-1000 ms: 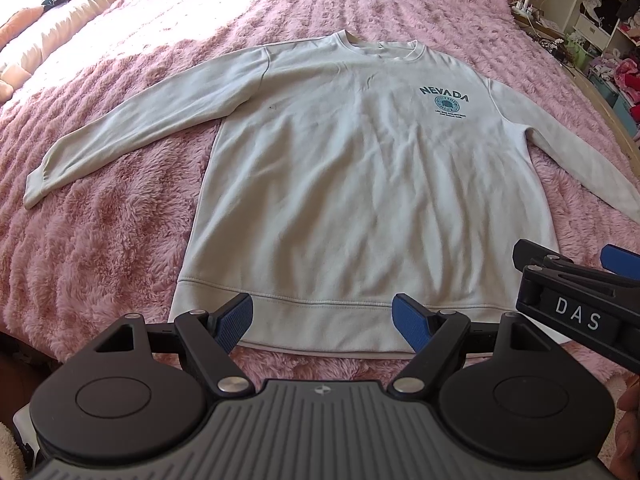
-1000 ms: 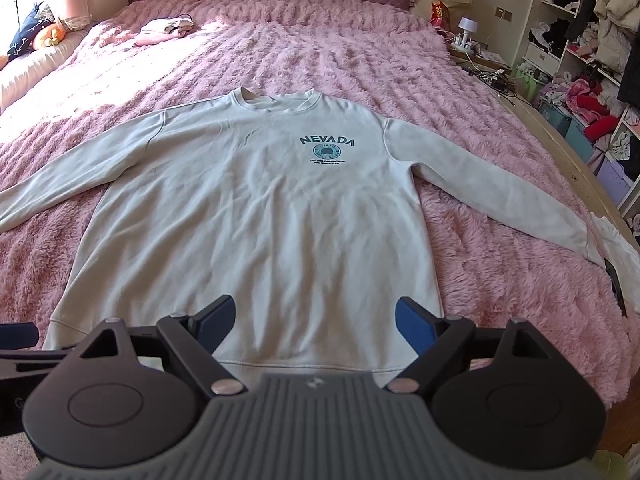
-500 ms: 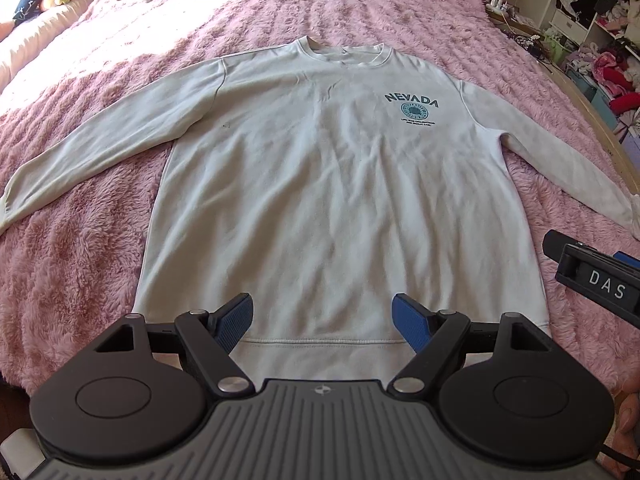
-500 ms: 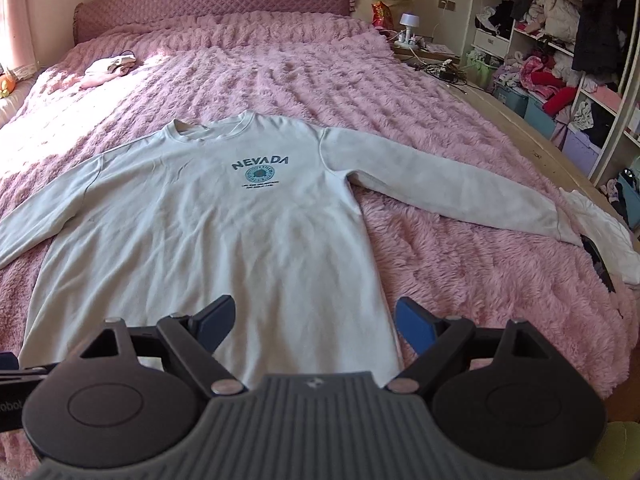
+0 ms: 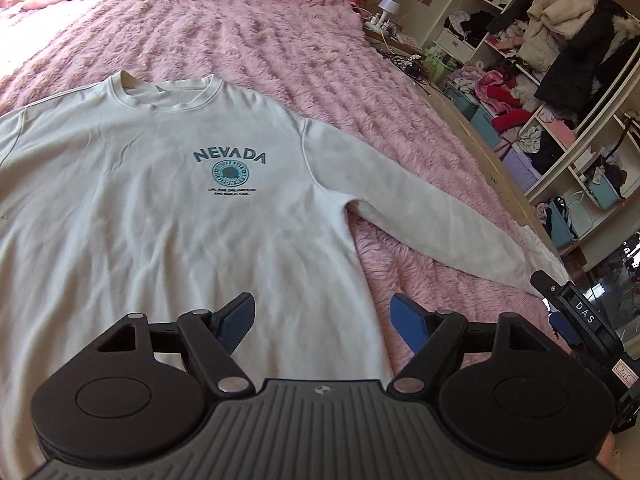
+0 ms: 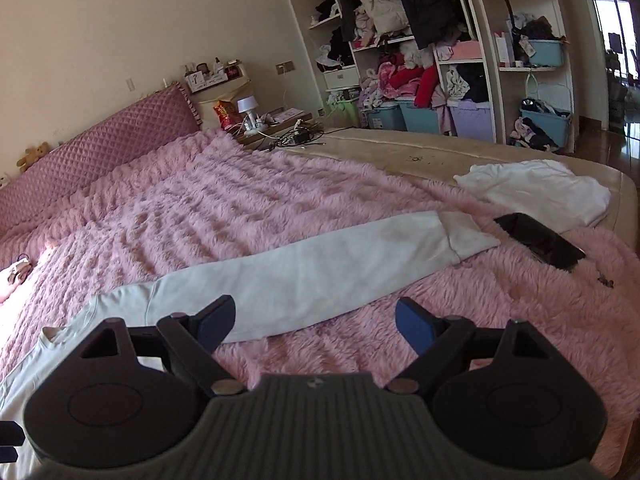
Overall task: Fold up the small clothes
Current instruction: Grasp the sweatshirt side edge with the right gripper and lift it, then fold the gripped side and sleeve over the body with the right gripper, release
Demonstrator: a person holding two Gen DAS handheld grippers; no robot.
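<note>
Left wrist view: the camera has swung right over the last second. The hem, previously between the fingers, is now out of frame; the sweatshirt point(image 5: 168, 208) chest print and its right-hand sleeve point(image 5: 420, 216) fill the view. The sweatshirt lies flat, front up, on the pink blanket point(image 5: 280, 40). The left gripper point(image 5: 322, 322) hovers over the lower body panel, jaws wide, holding nothing. Part of the right gripper point(image 5: 580, 320) shows at the right edge.

Right wrist view: the camera has turned further right, from the whole garment to one sleeve point(image 6: 320, 272) only. The sleeve lies outstretched, its cuff point(image 6: 468, 236) near a phone point(image 6: 540, 240) and a white cloth point(image 6: 536, 192). The right gripper point(image 6: 314, 320) is wide apart and empty, above the sleeve's upper part.

Judgement: no fold is made yet; both tools appear to be re-aiming at this sleeve for the first fold inward.
</note>
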